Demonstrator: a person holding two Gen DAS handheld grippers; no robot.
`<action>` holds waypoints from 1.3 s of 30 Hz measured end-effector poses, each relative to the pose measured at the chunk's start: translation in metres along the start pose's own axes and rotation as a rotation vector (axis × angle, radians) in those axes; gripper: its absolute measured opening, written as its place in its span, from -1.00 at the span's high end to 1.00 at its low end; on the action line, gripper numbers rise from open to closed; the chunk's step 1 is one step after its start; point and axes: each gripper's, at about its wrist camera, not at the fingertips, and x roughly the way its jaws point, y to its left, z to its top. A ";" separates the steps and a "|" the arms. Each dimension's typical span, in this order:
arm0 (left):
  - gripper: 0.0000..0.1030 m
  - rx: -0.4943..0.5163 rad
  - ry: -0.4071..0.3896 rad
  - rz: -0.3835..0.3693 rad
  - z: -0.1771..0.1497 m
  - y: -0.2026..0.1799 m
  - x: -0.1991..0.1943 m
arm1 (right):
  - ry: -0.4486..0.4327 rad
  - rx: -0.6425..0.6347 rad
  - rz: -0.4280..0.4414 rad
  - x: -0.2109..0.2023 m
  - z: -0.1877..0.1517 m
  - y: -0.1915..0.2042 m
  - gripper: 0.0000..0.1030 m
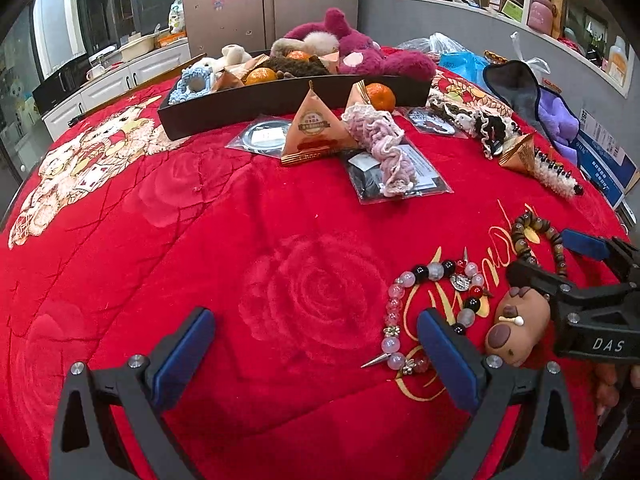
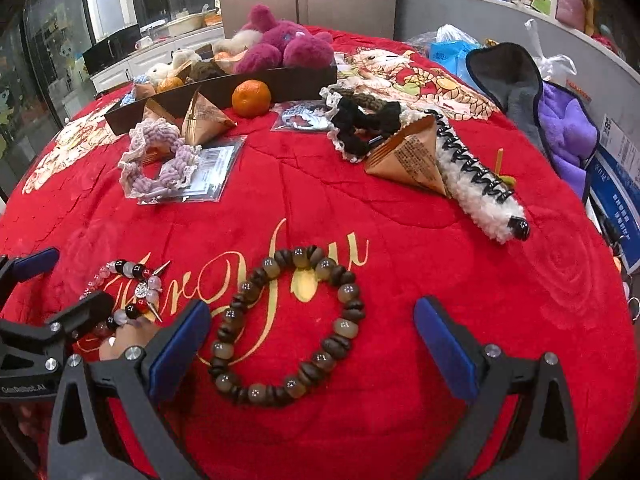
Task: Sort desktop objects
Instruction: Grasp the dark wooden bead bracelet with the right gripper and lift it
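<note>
A brown wooden-bead bracelet lies flat on the red blanket between the fingers of my open right gripper, which touches nothing. In the left wrist view the same bracelet sits at the right gripper. A pink, clear and black beaded bracelet with metal spikes lies just right of my open, empty left gripper. Its right finger covers part of the loop. A small brown capybara toy rests between the two grippers. In the right wrist view the left gripper stands over the pink bracelet.
At the back, a dark tray holds plush toys and oranges. In front of it lie a loose orange, tan pyramid packets, a pink crochet scrunchie, a black scrunchie and a white fuzzy hair clip. Bags and cloths crowd the right edge.
</note>
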 end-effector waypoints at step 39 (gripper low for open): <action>0.84 -0.024 -0.202 -0.013 -0.022 0.019 -0.088 | -0.187 -0.060 0.130 -0.096 -0.011 0.033 0.80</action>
